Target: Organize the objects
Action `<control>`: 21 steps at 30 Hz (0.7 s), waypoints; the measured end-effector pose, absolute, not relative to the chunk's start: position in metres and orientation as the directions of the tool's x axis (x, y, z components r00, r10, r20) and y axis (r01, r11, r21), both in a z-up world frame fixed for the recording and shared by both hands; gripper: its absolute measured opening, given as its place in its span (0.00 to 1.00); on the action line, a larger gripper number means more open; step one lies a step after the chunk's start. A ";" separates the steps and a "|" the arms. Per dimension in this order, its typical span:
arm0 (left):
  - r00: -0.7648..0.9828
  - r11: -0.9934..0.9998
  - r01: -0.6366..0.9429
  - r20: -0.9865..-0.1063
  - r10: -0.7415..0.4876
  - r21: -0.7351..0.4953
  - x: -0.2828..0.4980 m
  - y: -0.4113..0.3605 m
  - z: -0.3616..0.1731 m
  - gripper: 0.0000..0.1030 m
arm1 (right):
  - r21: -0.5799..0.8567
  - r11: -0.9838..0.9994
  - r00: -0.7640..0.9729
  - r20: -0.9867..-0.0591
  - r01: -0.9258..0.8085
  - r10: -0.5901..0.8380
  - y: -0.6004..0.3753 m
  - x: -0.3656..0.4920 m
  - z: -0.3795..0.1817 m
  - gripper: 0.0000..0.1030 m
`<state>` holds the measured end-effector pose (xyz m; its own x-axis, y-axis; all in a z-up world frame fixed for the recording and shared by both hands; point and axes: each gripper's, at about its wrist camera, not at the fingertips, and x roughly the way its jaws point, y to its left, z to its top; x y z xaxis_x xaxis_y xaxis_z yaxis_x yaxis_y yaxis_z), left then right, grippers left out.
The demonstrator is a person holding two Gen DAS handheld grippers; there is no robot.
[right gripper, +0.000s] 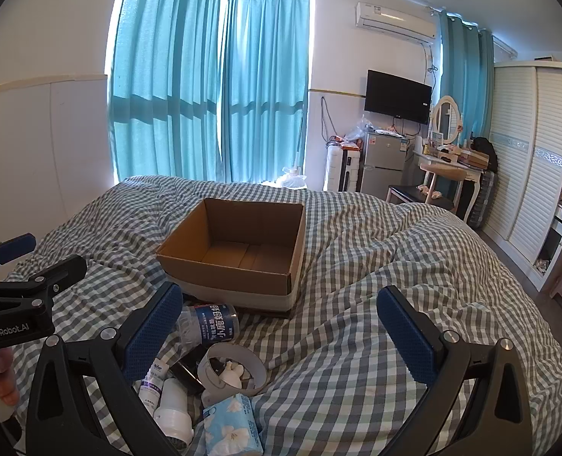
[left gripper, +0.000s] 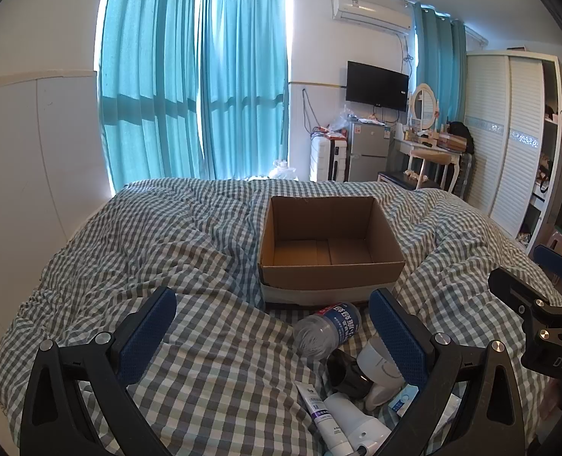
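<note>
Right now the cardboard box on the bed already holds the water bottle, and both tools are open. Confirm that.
Not quite. The cardboard box is empty in both wrist views; the water bottle lies on the bed in front of it. Both the left tool and right tool are open.

A home bedroom: a bed (left gripper: 167,235) under a gingham duvet fills the lower frame, teal curtains (left gripper: 193,83) cover the windows at upper centre, and at right stand a wall television (left gripper: 376,85), small fridge (left gripper: 368,150), vanity mirror (left gripper: 422,105) and louvred wardrobe (left gripper: 509,140).
</note>
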<state>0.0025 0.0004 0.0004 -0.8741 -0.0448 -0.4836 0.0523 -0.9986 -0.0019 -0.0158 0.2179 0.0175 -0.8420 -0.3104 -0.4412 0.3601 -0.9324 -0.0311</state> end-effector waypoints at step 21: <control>-0.870 -0.998 0.065 -0.490 -0.055 -0.002 0.003 0.001 -0.006 1.00 | -0.031 -0.924 -0.831 -0.448 0.382 -0.329 0.214 -0.012 0.012 1.00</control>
